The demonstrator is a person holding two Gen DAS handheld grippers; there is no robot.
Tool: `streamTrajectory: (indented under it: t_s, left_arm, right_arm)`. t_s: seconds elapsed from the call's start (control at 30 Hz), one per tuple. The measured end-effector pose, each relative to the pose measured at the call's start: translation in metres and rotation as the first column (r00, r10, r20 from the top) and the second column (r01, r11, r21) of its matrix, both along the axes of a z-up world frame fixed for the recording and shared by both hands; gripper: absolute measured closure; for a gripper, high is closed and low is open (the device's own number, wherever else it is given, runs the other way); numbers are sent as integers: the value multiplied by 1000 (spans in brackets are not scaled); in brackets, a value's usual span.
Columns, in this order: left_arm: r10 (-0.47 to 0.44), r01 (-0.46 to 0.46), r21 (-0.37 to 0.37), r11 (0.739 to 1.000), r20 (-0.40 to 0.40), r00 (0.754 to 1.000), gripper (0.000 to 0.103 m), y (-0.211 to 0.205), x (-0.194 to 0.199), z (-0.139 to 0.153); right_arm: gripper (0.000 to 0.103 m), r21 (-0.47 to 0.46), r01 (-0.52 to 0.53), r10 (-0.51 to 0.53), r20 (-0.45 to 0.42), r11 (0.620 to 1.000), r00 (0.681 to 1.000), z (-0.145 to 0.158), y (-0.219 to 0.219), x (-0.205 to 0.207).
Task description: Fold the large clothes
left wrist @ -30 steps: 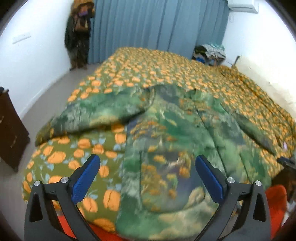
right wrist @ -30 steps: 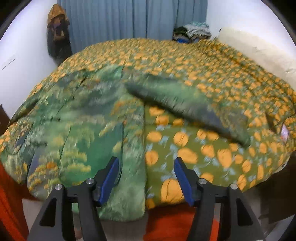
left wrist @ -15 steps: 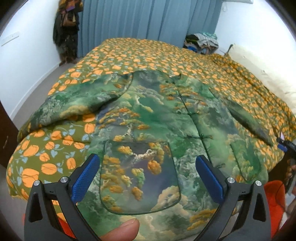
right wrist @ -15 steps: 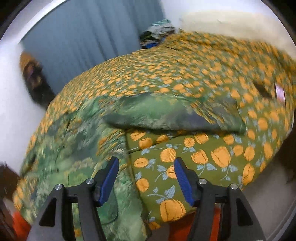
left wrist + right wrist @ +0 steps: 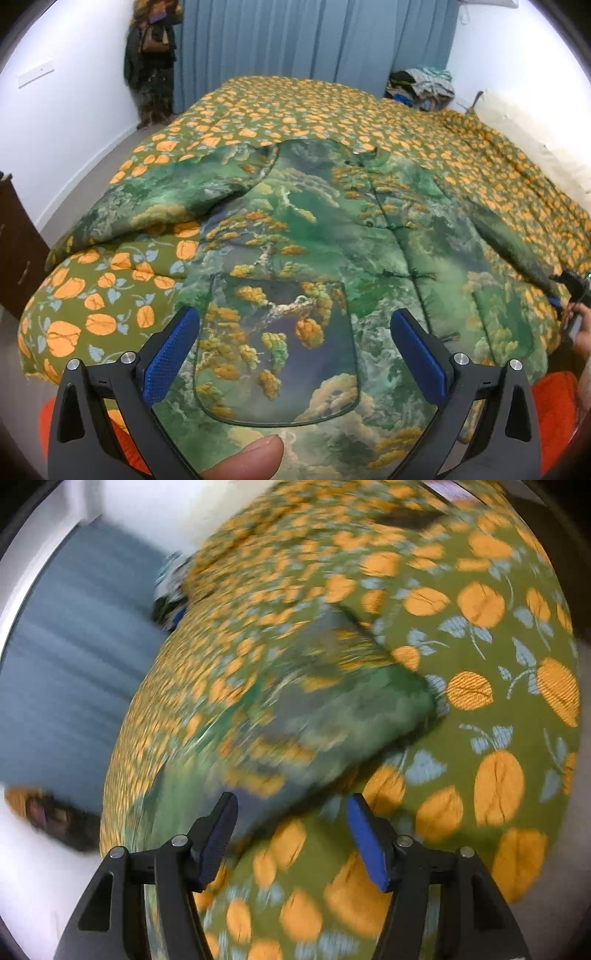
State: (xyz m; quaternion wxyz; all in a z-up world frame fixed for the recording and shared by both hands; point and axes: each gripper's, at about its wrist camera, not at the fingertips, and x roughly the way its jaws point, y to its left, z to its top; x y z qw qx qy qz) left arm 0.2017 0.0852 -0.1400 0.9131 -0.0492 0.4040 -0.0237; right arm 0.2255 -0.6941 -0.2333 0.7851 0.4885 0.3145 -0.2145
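A large green jacket point(image 5: 332, 236) with a tree and cloud print lies spread face up on the bed, both sleeves out to the sides. My left gripper point(image 5: 293, 349) is open and empty above its lower front pocket point(image 5: 277, 347). A fingertip point(image 5: 243, 459) shows at the bottom edge. My right gripper point(image 5: 291, 840) is open and empty, tilted, just short of the jacket's right sleeve point(image 5: 325, 709), which is blurred. In the left wrist view the right gripper point(image 5: 572, 291) shows by that sleeve's cuff.
The bed has a green quilt point(image 5: 295, 107) with orange fruit print. A red cloth point(image 5: 554, 406) hangs at the bed's near edge. Blue curtains point(image 5: 314, 37), hanging clothes point(image 5: 151, 55), a clothes pile point(image 5: 421, 88) and a dark cabinet point(image 5: 14, 243) stand around.
My left gripper has settled over the jacket's front. My right gripper has swung right and rolled, closing in on the right sleeve; its view is now blurred.
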Motion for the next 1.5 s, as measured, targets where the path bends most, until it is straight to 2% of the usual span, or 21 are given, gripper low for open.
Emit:
streamTrajectory:
  t_s: [0.1,0.13,0.2,0.3,0.37,0.43,0.53,0.63,0.77,0.93,0.97,1.03,1.13,1.17,1.23,1.27,1.3,1.33,1.37,1.43,1.5]
  left_arm:
    - [17,-17,29,999,-18,1000,0,0,1,-6]
    - [19,-18,32,999,-27,999,0,-1,2,-8]
    - [13,-12,27,1000,-40,999,0,-1,2,-12]
    - [0,1,27,1000,-52,999,0,-2,2,-16]
    - [-9,11,21,1000,-65,998,0,-3,4,-21]
    - [-18,19,10,1000,-96,995,0,-4,8,-27]
    - [-12,9,-24,1000,-125,992,1,-2,11,-34]
    - [-17,13,-34,999,-109,994,1,0,7,-32]
    - [-10,6,-50,999,-90,996,1,8,3,-29]
    - [16,-23,-72,997,-95,995,1,25,-1,-33]
    - [18,-26,-74,997,-97,995,1,26,-2,-33]
    - [21,-28,-77,997,-94,995,1,32,-4,-34]
    - [21,-30,-91,995,-93,995,1,39,-2,-36]
    - [20,-31,-103,994,-101,995,1,41,1,-38]
    - [4,-22,-139,990,-126,992,1,42,9,-42]
    - [-6,-15,-157,987,-133,991,1,42,14,-41]
    - [-18,-5,-177,984,-132,991,1,42,20,-40]
    - [-38,12,-207,978,-126,991,1,42,27,-36]
    - [-62,31,-238,971,-123,991,1,41,35,-33]
    - [-111,69,-305,950,-122,986,1,38,56,-25]
    - [-164,110,-374,921,-115,980,1,27,87,-20]
  right_arm:
    - [41,59,102,-103,25,993,994,-17,-16,7]
    - [46,54,117,-119,38,992,992,-16,-18,10]
    - [89,-30,113,-113,26,993,993,-3,-18,18]
    - [93,-211,43,-29,70,977,997,46,8,32]
    - [93,-361,-67,112,105,930,988,89,43,45]
    - [93,-503,-183,273,112,845,955,130,95,60]
    - [94,-600,-298,448,114,743,887,168,165,81]
    - [94,-613,-403,574,102,679,812,186,235,111]
    - [94,-606,-508,675,65,612,735,176,316,133]
    - [94,-588,-622,755,-29,517,655,136,408,167]
    - [94,-590,-657,779,-76,469,623,122,431,173]
    - [94,-585,-699,804,-128,412,580,106,456,170]
    - [94,-552,-775,840,-224,308,494,73,490,160]
    - [93,-548,-783,841,-241,295,485,68,493,158]
    - [87,-512,-811,842,-273,282,466,49,495,155]
    - [76,-491,-825,847,-277,280,453,43,495,155]
    - [56,-458,-846,864,-270,274,426,36,496,155]
    - [48,-438,-858,877,-258,268,406,35,496,150]
    - [44,-439,-860,884,-250,261,395,35,494,144]
    - [43,-444,-866,898,-244,231,365,43,491,127]
    - [43,-438,-871,915,-216,222,341,52,481,115]
